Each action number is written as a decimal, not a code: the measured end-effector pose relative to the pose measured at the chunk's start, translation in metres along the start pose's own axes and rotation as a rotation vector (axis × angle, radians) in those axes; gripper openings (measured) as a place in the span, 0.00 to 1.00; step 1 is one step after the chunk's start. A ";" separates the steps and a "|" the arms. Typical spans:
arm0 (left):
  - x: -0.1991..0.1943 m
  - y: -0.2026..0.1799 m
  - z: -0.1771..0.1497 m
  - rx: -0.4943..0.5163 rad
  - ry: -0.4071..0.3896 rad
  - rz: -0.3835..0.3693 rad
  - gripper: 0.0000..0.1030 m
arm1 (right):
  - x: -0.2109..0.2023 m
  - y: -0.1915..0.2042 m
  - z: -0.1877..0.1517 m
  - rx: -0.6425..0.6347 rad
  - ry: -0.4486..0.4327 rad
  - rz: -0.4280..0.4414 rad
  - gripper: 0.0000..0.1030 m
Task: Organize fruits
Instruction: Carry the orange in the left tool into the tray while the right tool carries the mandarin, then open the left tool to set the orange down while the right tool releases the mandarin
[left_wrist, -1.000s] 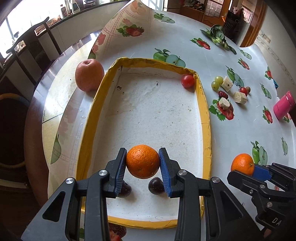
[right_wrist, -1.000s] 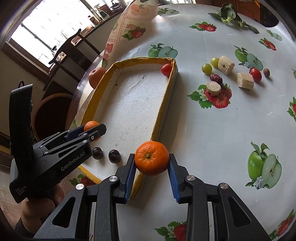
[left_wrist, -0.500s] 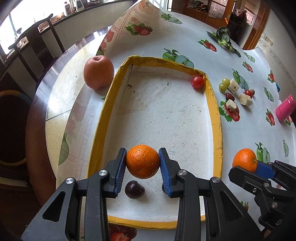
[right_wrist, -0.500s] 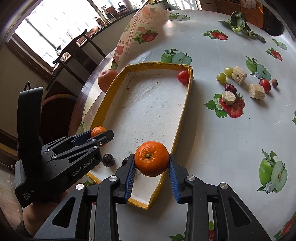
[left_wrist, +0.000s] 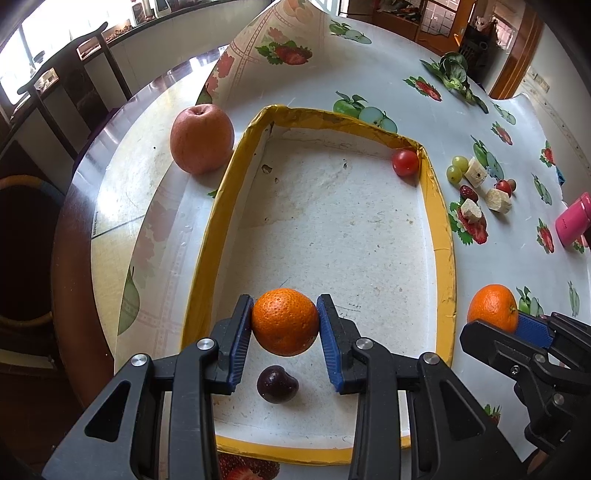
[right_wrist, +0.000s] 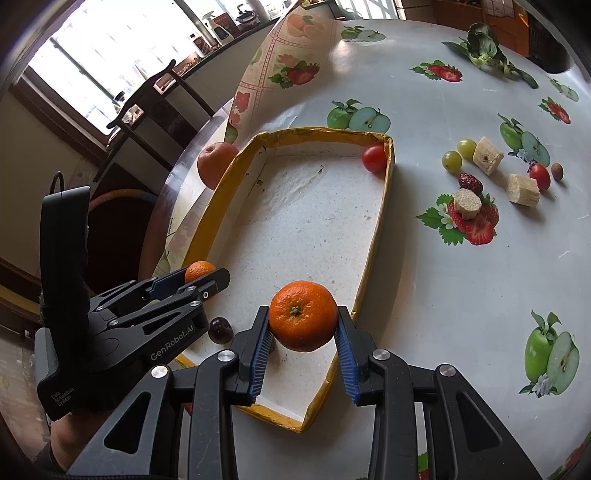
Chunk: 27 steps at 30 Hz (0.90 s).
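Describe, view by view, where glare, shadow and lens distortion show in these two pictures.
Left wrist view: the tray rim bows outward, corners go black, and the orange sits sharp. Right wrist view: the window is blown out white, and the banana pieces cast soft shadows on the tablecloth.

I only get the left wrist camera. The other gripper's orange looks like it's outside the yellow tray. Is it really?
Observer: No. In the right wrist view, the right gripper holds its orange over the tray's near end, just inside the yellow rim.
Child: Does that orange have a stem spot?
Observer: Yes, a small green one faces the right camera, in the middle of the fruit.
Child: I see one dark cherry under my orange. Is there another?
Observer: One cherry shows beside the left gripper; something dark peeks out behind the right gripper's left finger, too hidden to name.
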<state>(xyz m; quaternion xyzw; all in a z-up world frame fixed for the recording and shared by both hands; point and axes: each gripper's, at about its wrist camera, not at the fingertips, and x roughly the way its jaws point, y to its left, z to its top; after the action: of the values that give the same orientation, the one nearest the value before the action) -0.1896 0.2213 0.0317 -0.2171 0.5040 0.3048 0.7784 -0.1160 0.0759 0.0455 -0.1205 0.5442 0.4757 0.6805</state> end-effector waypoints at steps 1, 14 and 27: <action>0.001 0.001 0.001 -0.002 0.002 -0.001 0.32 | 0.001 0.001 0.001 -0.001 -0.003 0.001 0.33; 0.035 0.009 0.006 -0.033 0.075 0.000 0.32 | 0.041 0.013 0.015 -0.109 0.002 0.042 0.33; 0.048 0.013 0.004 -0.038 0.111 0.026 0.42 | 0.078 0.007 0.011 -0.137 0.099 0.011 0.35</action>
<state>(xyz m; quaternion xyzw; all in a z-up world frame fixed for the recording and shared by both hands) -0.1815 0.2457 -0.0112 -0.2417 0.5435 0.3118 0.7410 -0.1185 0.1272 -0.0146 -0.1869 0.5440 0.5089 0.6405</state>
